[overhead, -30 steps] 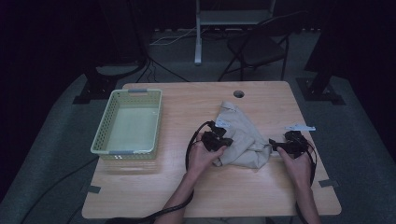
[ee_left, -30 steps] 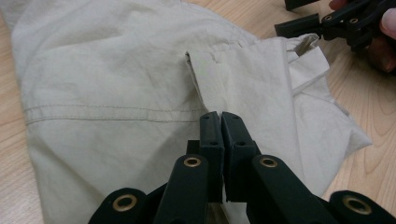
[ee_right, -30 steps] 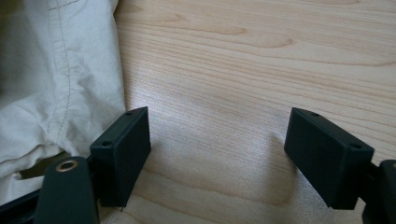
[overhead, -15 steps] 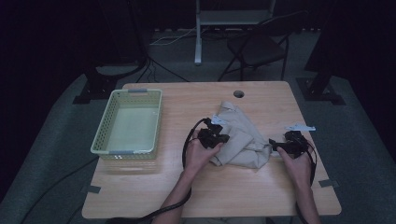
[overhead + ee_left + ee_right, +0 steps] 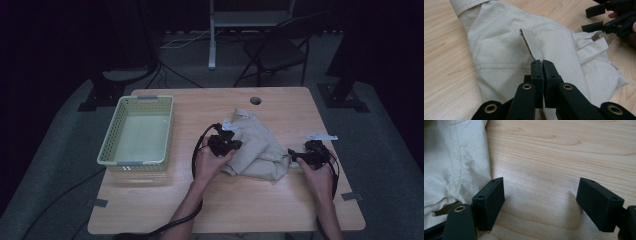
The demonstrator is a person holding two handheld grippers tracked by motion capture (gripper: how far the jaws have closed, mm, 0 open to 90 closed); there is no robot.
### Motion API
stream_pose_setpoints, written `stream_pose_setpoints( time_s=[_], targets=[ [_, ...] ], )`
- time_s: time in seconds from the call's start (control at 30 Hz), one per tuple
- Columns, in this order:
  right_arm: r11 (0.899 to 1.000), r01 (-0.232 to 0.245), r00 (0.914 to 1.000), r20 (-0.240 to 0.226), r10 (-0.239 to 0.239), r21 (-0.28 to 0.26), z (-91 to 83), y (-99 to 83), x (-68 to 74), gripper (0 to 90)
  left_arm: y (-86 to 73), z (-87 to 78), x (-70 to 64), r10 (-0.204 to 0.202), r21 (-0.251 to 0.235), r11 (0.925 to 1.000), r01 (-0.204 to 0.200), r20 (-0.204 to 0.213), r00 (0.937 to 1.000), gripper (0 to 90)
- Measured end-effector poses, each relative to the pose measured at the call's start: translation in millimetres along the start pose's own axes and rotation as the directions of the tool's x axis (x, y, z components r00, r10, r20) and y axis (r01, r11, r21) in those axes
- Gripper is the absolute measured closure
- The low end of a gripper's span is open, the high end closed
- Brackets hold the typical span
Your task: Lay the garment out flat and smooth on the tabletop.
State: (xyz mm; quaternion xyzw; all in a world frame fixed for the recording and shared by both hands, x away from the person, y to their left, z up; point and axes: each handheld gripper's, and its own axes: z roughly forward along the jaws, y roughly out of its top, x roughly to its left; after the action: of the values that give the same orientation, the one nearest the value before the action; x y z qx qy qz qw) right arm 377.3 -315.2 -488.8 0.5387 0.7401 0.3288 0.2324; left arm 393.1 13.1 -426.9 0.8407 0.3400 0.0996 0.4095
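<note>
A crumpled beige garment (image 5: 260, 150) lies in the middle of the wooden table (image 5: 225, 210). My left gripper (image 5: 234, 145) rests on its left part. In the left gripper view the jaws are pressed together on a raised fold of the garment (image 5: 499, 50), so my left gripper (image 5: 541, 62) is shut on it. My right gripper (image 5: 295, 156) sits low at the garment's right edge. Its jaws stand wide apart over bare wood, leaving my right gripper (image 5: 540, 197) open, with the garment (image 5: 449, 157) just beside its left jaw. The right gripper (image 5: 609, 17) also appears beyond the cloth.
A pale green perforated basket (image 5: 112, 135) stands at the table's left side, nothing visible in it. A small white label (image 5: 321, 136) lies by the right gripper, and a cable hole (image 5: 255, 100) sits near the far edge. A folding chair (image 5: 272, 50) stands behind the table.
My left gripper has shifted a little away and to the left with the cloth, which now lies taller and more bunched. The right gripper has stayed in place.
</note>
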Motion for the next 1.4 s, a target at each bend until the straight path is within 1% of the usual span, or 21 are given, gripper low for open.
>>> stream_pose_setpoints(
  time_s=[0.7, 1.1, 1.4],
  targets=[
    [1.0, -0.003, 1.0, 0.0, 0.003, 0.0, 0.0, 0.0, 0.2, 21.8, 3.8, -14.6, 9.3, -0.001, -0.014, 0.9999, 0.001, -0.044, 0.999, 89.1],
    [1.0, -0.003, 1.0, 0.0, 0.003, 0.0, -0.1, 0.0, 0.2, 21.8, 4.7, -18.3, 11.7, -0.007, -0.018, 0.9998, 0.006, -0.05, 0.9987, 89.1],
    [1.0, -0.003, 1.0, 0.0, 0.003, 0.0, 0.0, 0.0, 0.2, 21.8, 3.6, -22.4, 16.5, -0.016, -0.022, 0.9996, 0.014, -0.06, 0.9981, 89.1]
  ],
)
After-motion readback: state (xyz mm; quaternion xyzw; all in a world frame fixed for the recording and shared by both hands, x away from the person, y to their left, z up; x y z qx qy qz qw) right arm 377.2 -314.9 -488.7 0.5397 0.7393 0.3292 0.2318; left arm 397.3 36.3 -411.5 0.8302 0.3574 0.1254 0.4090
